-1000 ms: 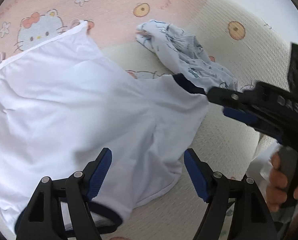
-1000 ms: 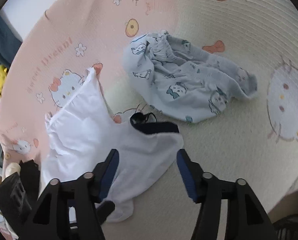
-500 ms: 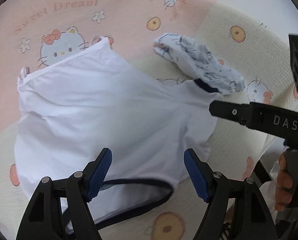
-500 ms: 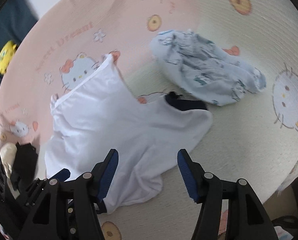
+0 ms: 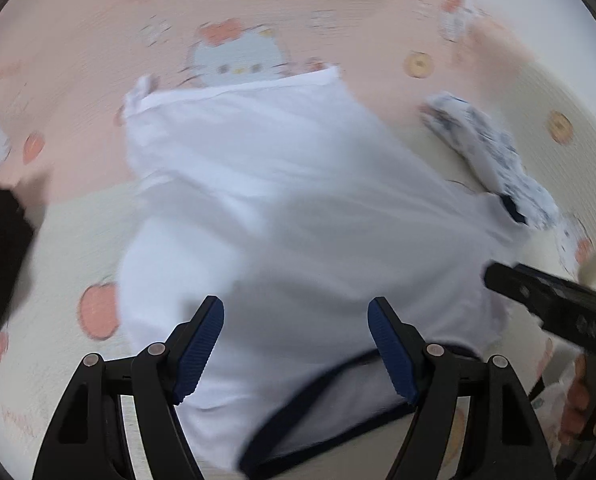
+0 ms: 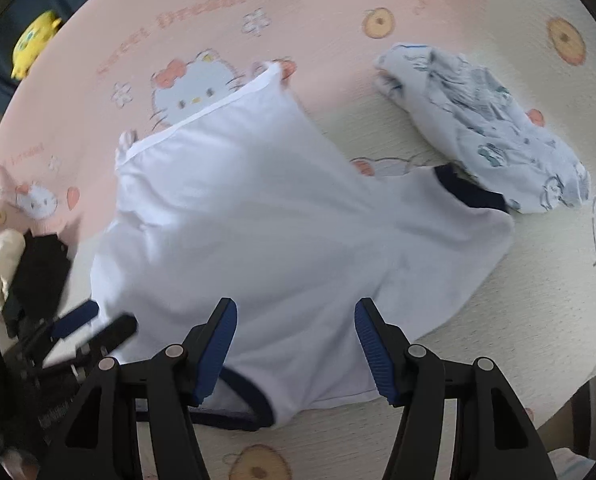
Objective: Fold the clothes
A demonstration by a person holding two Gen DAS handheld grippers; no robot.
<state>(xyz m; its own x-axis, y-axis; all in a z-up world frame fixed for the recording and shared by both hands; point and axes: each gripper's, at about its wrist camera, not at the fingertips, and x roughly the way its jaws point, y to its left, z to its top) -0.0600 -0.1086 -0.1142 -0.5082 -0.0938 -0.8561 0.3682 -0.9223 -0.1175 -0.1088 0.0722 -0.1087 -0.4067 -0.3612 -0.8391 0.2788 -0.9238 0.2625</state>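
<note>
White, navy-trimmed shirt [image 6: 282, 216] lies rumpled, seemingly smooth, on ribbed bedspread [image 6: 518, 320].

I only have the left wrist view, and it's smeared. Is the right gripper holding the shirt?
Observer: No. The right gripper has its jaws apart above the shirt, with nothing pinched between them.
Operator: What's that bundle past the sleeve?
Observer: A crumpled printed garment, pale with cartoon figures. Its near edge meets the shirt's navy cuff.
Operator: Anything off to the left that I can't see?
Observer: A yellow toy, lying beyond the far left edge of the blanket.
</note>
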